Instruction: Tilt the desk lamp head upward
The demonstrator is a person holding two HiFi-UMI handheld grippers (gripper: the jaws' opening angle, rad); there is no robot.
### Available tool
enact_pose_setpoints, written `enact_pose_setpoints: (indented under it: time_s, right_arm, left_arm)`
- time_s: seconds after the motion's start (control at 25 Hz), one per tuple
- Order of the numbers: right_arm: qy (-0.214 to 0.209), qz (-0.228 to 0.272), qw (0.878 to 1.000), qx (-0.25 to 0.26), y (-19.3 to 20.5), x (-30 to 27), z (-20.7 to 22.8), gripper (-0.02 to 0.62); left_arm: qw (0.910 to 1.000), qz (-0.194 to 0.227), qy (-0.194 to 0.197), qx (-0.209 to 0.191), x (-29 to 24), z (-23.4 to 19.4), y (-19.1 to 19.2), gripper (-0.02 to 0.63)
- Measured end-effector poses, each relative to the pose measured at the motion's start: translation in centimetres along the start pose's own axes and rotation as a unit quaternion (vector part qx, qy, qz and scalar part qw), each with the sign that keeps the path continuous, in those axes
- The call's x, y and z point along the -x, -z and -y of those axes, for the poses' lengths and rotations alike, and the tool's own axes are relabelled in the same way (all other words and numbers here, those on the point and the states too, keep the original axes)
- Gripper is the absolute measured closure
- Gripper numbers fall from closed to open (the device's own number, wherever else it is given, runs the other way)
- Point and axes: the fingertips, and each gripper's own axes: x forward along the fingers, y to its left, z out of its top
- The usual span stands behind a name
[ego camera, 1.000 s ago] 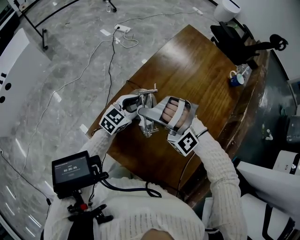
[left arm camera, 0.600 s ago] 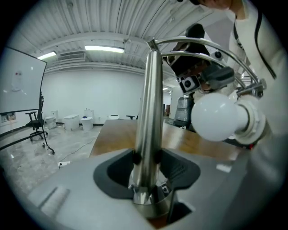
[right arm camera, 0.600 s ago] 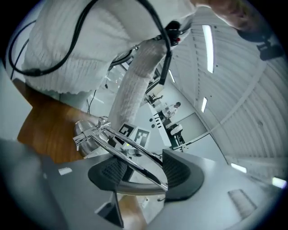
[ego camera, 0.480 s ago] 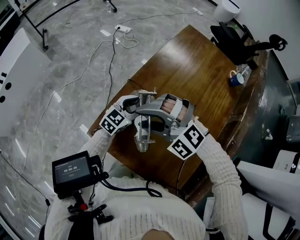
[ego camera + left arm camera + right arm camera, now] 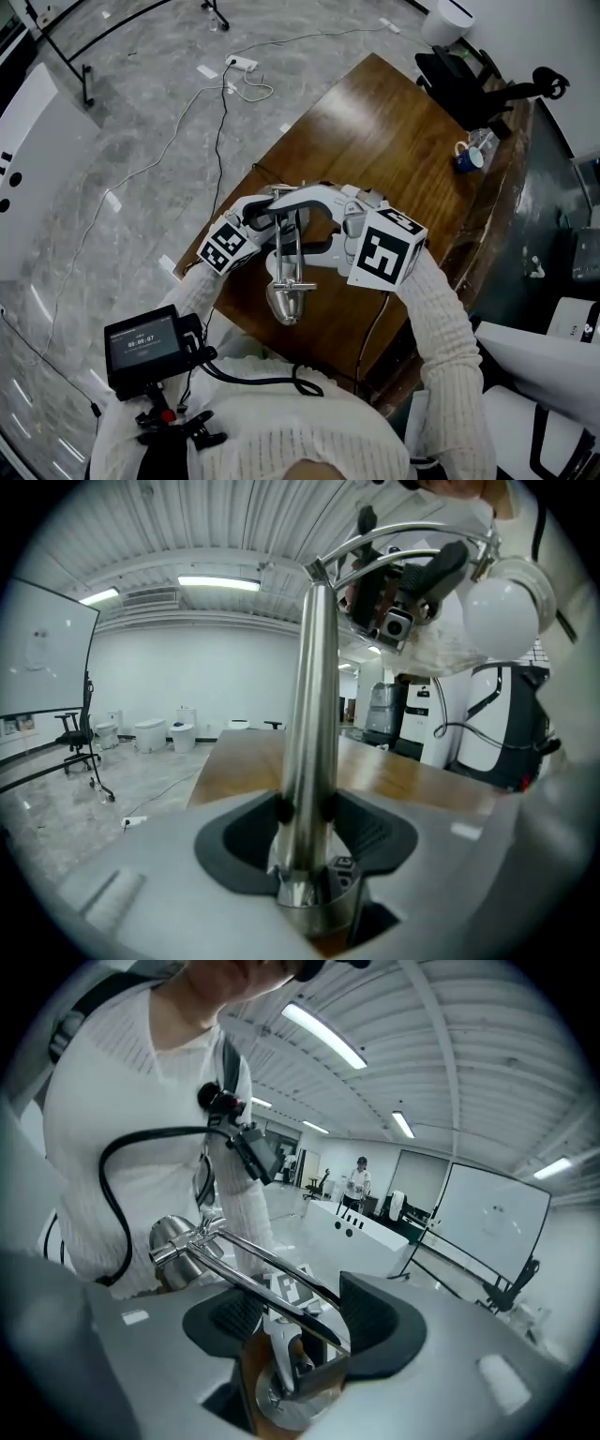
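Head view: we are swinging the arm (image 5: pixel 287 246) and head (image 5: pixel 286 305) outward from the post (image 5: pixel 309 696), so the upward tilt is progressing. The right gripper (image 5: pixel 307 221) is clamping the arm and the left gripper (image 5: pixel 270 212) is clamping the post.

Wooden table (image 5: pixel 394 122), blue mug (image 5: pixel 466 159), black chair (image 5: pixel 464 80), floor power strip (image 5: pixel 242 64)

A brown wooden table (image 5: pixel 394 122) carries the lamp (image 5: pixel 289 253) near its front edge and a blue mug (image 5: pixel 466 159), perhaps a glass too, at the far corner.
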Motion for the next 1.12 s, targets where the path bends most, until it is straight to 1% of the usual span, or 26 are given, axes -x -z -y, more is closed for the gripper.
enact_pose_setpoints:
  time_s: [0.12, 0.2, 0.24, 0.32, 0.36, 0.44, 0.48, 0.52, 0.56, 0.64, 0.68, 0.72, 0.84, 0.88, 1.04, 1.12]
  right_arm:
    - [-0.014, 0.041, 0.997, -0.058, -0.8, 0.4, 0.8, 0.343]
    - [-0.022, 0.083, 0.99, -0.116, -1.3, 0.8, 1.5, 0.344]
    - [-0.028, 0.1, 0.983, -0.154, -1.5, 1.1, 1.9, 0.344]
    - [-0.041, 0.127, 0.963, -0.236, -1.5, 1.9, 2.8, 0.345]
    - [-0.046, 0.143, 0.949, -0.277, -1.5, 2.3, 3.4, 0.348]
    - [-0.053, 0.174, 0.917, -0.354, -1.5, 3.0, 4.9, 0.364]
    - [-0.059, 0.182, 0.903, -0.384, -1.4, 3.1, 5.5, 0.371]
    - [-0.067, 0.184, 0.894, -0.403, -1.4, 3.2, 5.9, 0.371]
    - [-0.075, 0.181, 0.889, -0.414, -1.3, 3.2, 6.0, 0.37]
    - [-0.088, 0.175, 0.883, -0.426, -1.3, 3.2, 6.1, 0.366]
    - [-0.092, 0.178, 0.878, -0.436, -1.2, 3.2, 6.3, 0.365]
    - [-0.095, 0.183, 0.869, -0.449, -1.1, 3.3, 6.5, 0.367]
    - [-0.106, 0.195, 0.839, -0.496, -0.9, 3.3, 7.4, 0.367]
    - [-0.113, 0.195, 0.831, -0.508, -0.8, 3.3, 7.6, 0.367]
    - [-0.139, 0.193, 0.805, -0.544, -0.4, 3.1, 8.2, 0.367]
    - [-0.149, 0.194, 0.794, -0.557, -0.3, 3.0, 8.6, 0.367]
  left_arm:
    - [1.0, 0.001, 0.002, 0.001, 0.0, 0.1, -0.1, 0.42]
    - [1.0, 0.001, 0.003, 0.001, 0.0, 0.1, 0.0, 0.42]
    - [1.0, -0.001, 0.004, 0.0, 0.0, 0.2, 0.1, 0.42]
    - [1.0, -0.004, 0.004, -0.003, -0.1, 0.2, 0.3, 0.42]
    - [1.0, -0.005, 0.004, -0.005, -0.1, 0.3, 0.3, 0.42]
    - [1.0, -0.004, 0.004, -0.008, -0.2, 0.3, 0.3, 0.42]
    - [0.9999, -0.004, 0.004, -0.009, -0.2, 0.3, 0.3, 0.42]
    - [0.9999, -0.005, 0.005, -0.009, -0.2, 0.3, 0.4, 0.42]
    - [0.9999, -0.006, 0.006, -0.009, -0.2, 0.4, 0.4, 0.42]
    - [0.9999, -0.005, 0.008, -0.01, -0.3, 0.5, 0.2, 0.42]
    - [0.9999, -0.005, 0.008, -0.01, -0.2, 0.5, 0.3, 0.42]
    - [0.9999, -0.005, 0.008, -0.01, -0.2, 0.5, 0.3, 0.42]
    - [0.9999, -0.004, 0.01, -0.012, -0.1, 0.5, 0.1, 0.42]
    - [0.9999, -0.003, 0.011, -0.012, -0.1, 0.6, 0.1, 0.42]
    - [0.9998, -0.002, 0.01, -0.016, -0.1, 0.5, 0.5, 0.42]
    - [0.9998, -0.003, 0.009, -0.017, -0.1, 0.6, 0.4, 0.42]
